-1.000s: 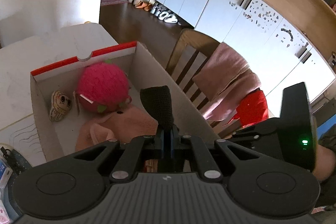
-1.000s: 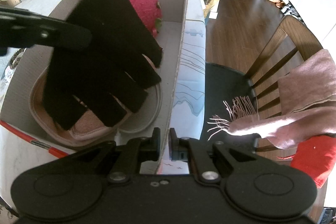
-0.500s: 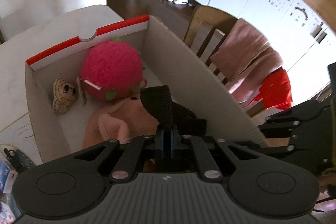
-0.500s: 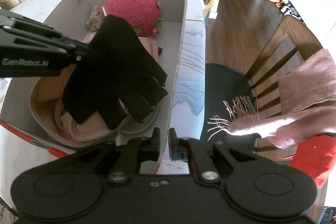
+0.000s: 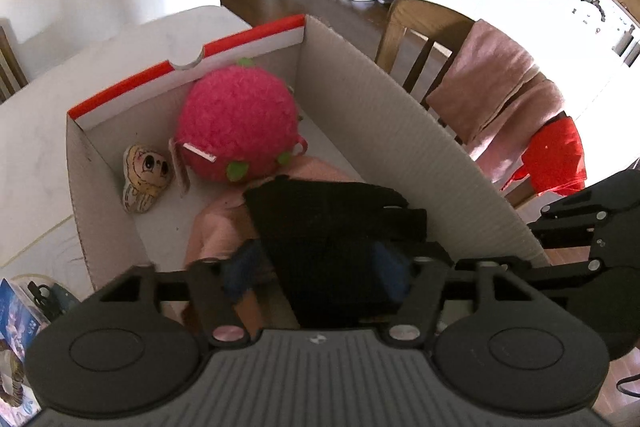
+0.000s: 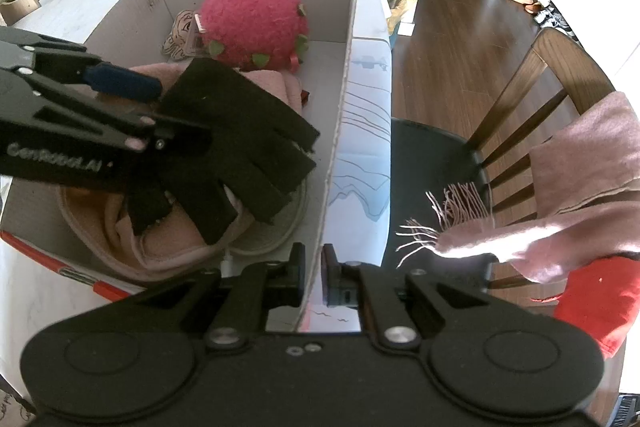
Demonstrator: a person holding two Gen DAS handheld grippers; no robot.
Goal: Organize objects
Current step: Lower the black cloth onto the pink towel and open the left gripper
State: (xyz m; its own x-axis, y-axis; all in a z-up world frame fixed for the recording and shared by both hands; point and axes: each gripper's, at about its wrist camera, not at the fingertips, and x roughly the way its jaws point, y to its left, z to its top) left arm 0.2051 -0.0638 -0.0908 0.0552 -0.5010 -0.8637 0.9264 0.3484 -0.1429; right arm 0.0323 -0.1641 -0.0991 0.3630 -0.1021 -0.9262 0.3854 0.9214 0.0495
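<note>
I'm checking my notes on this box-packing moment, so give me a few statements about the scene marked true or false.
1. The black knit glove lies over the pink fabric inside the cardboard box with the red rim. True.
2. The fuzzy pink strawberry-like plush sits on the wooden chair. False: it is in the box, at the far end.
3. The left gripper is opening, with the glove between its jaws. True.
4. The right gripper holds the glove. False: it is shut astride the box's near wall, holding no glove.
5. The wooden chair is bare. False: a pink fringed scarf drapes it.
</note>
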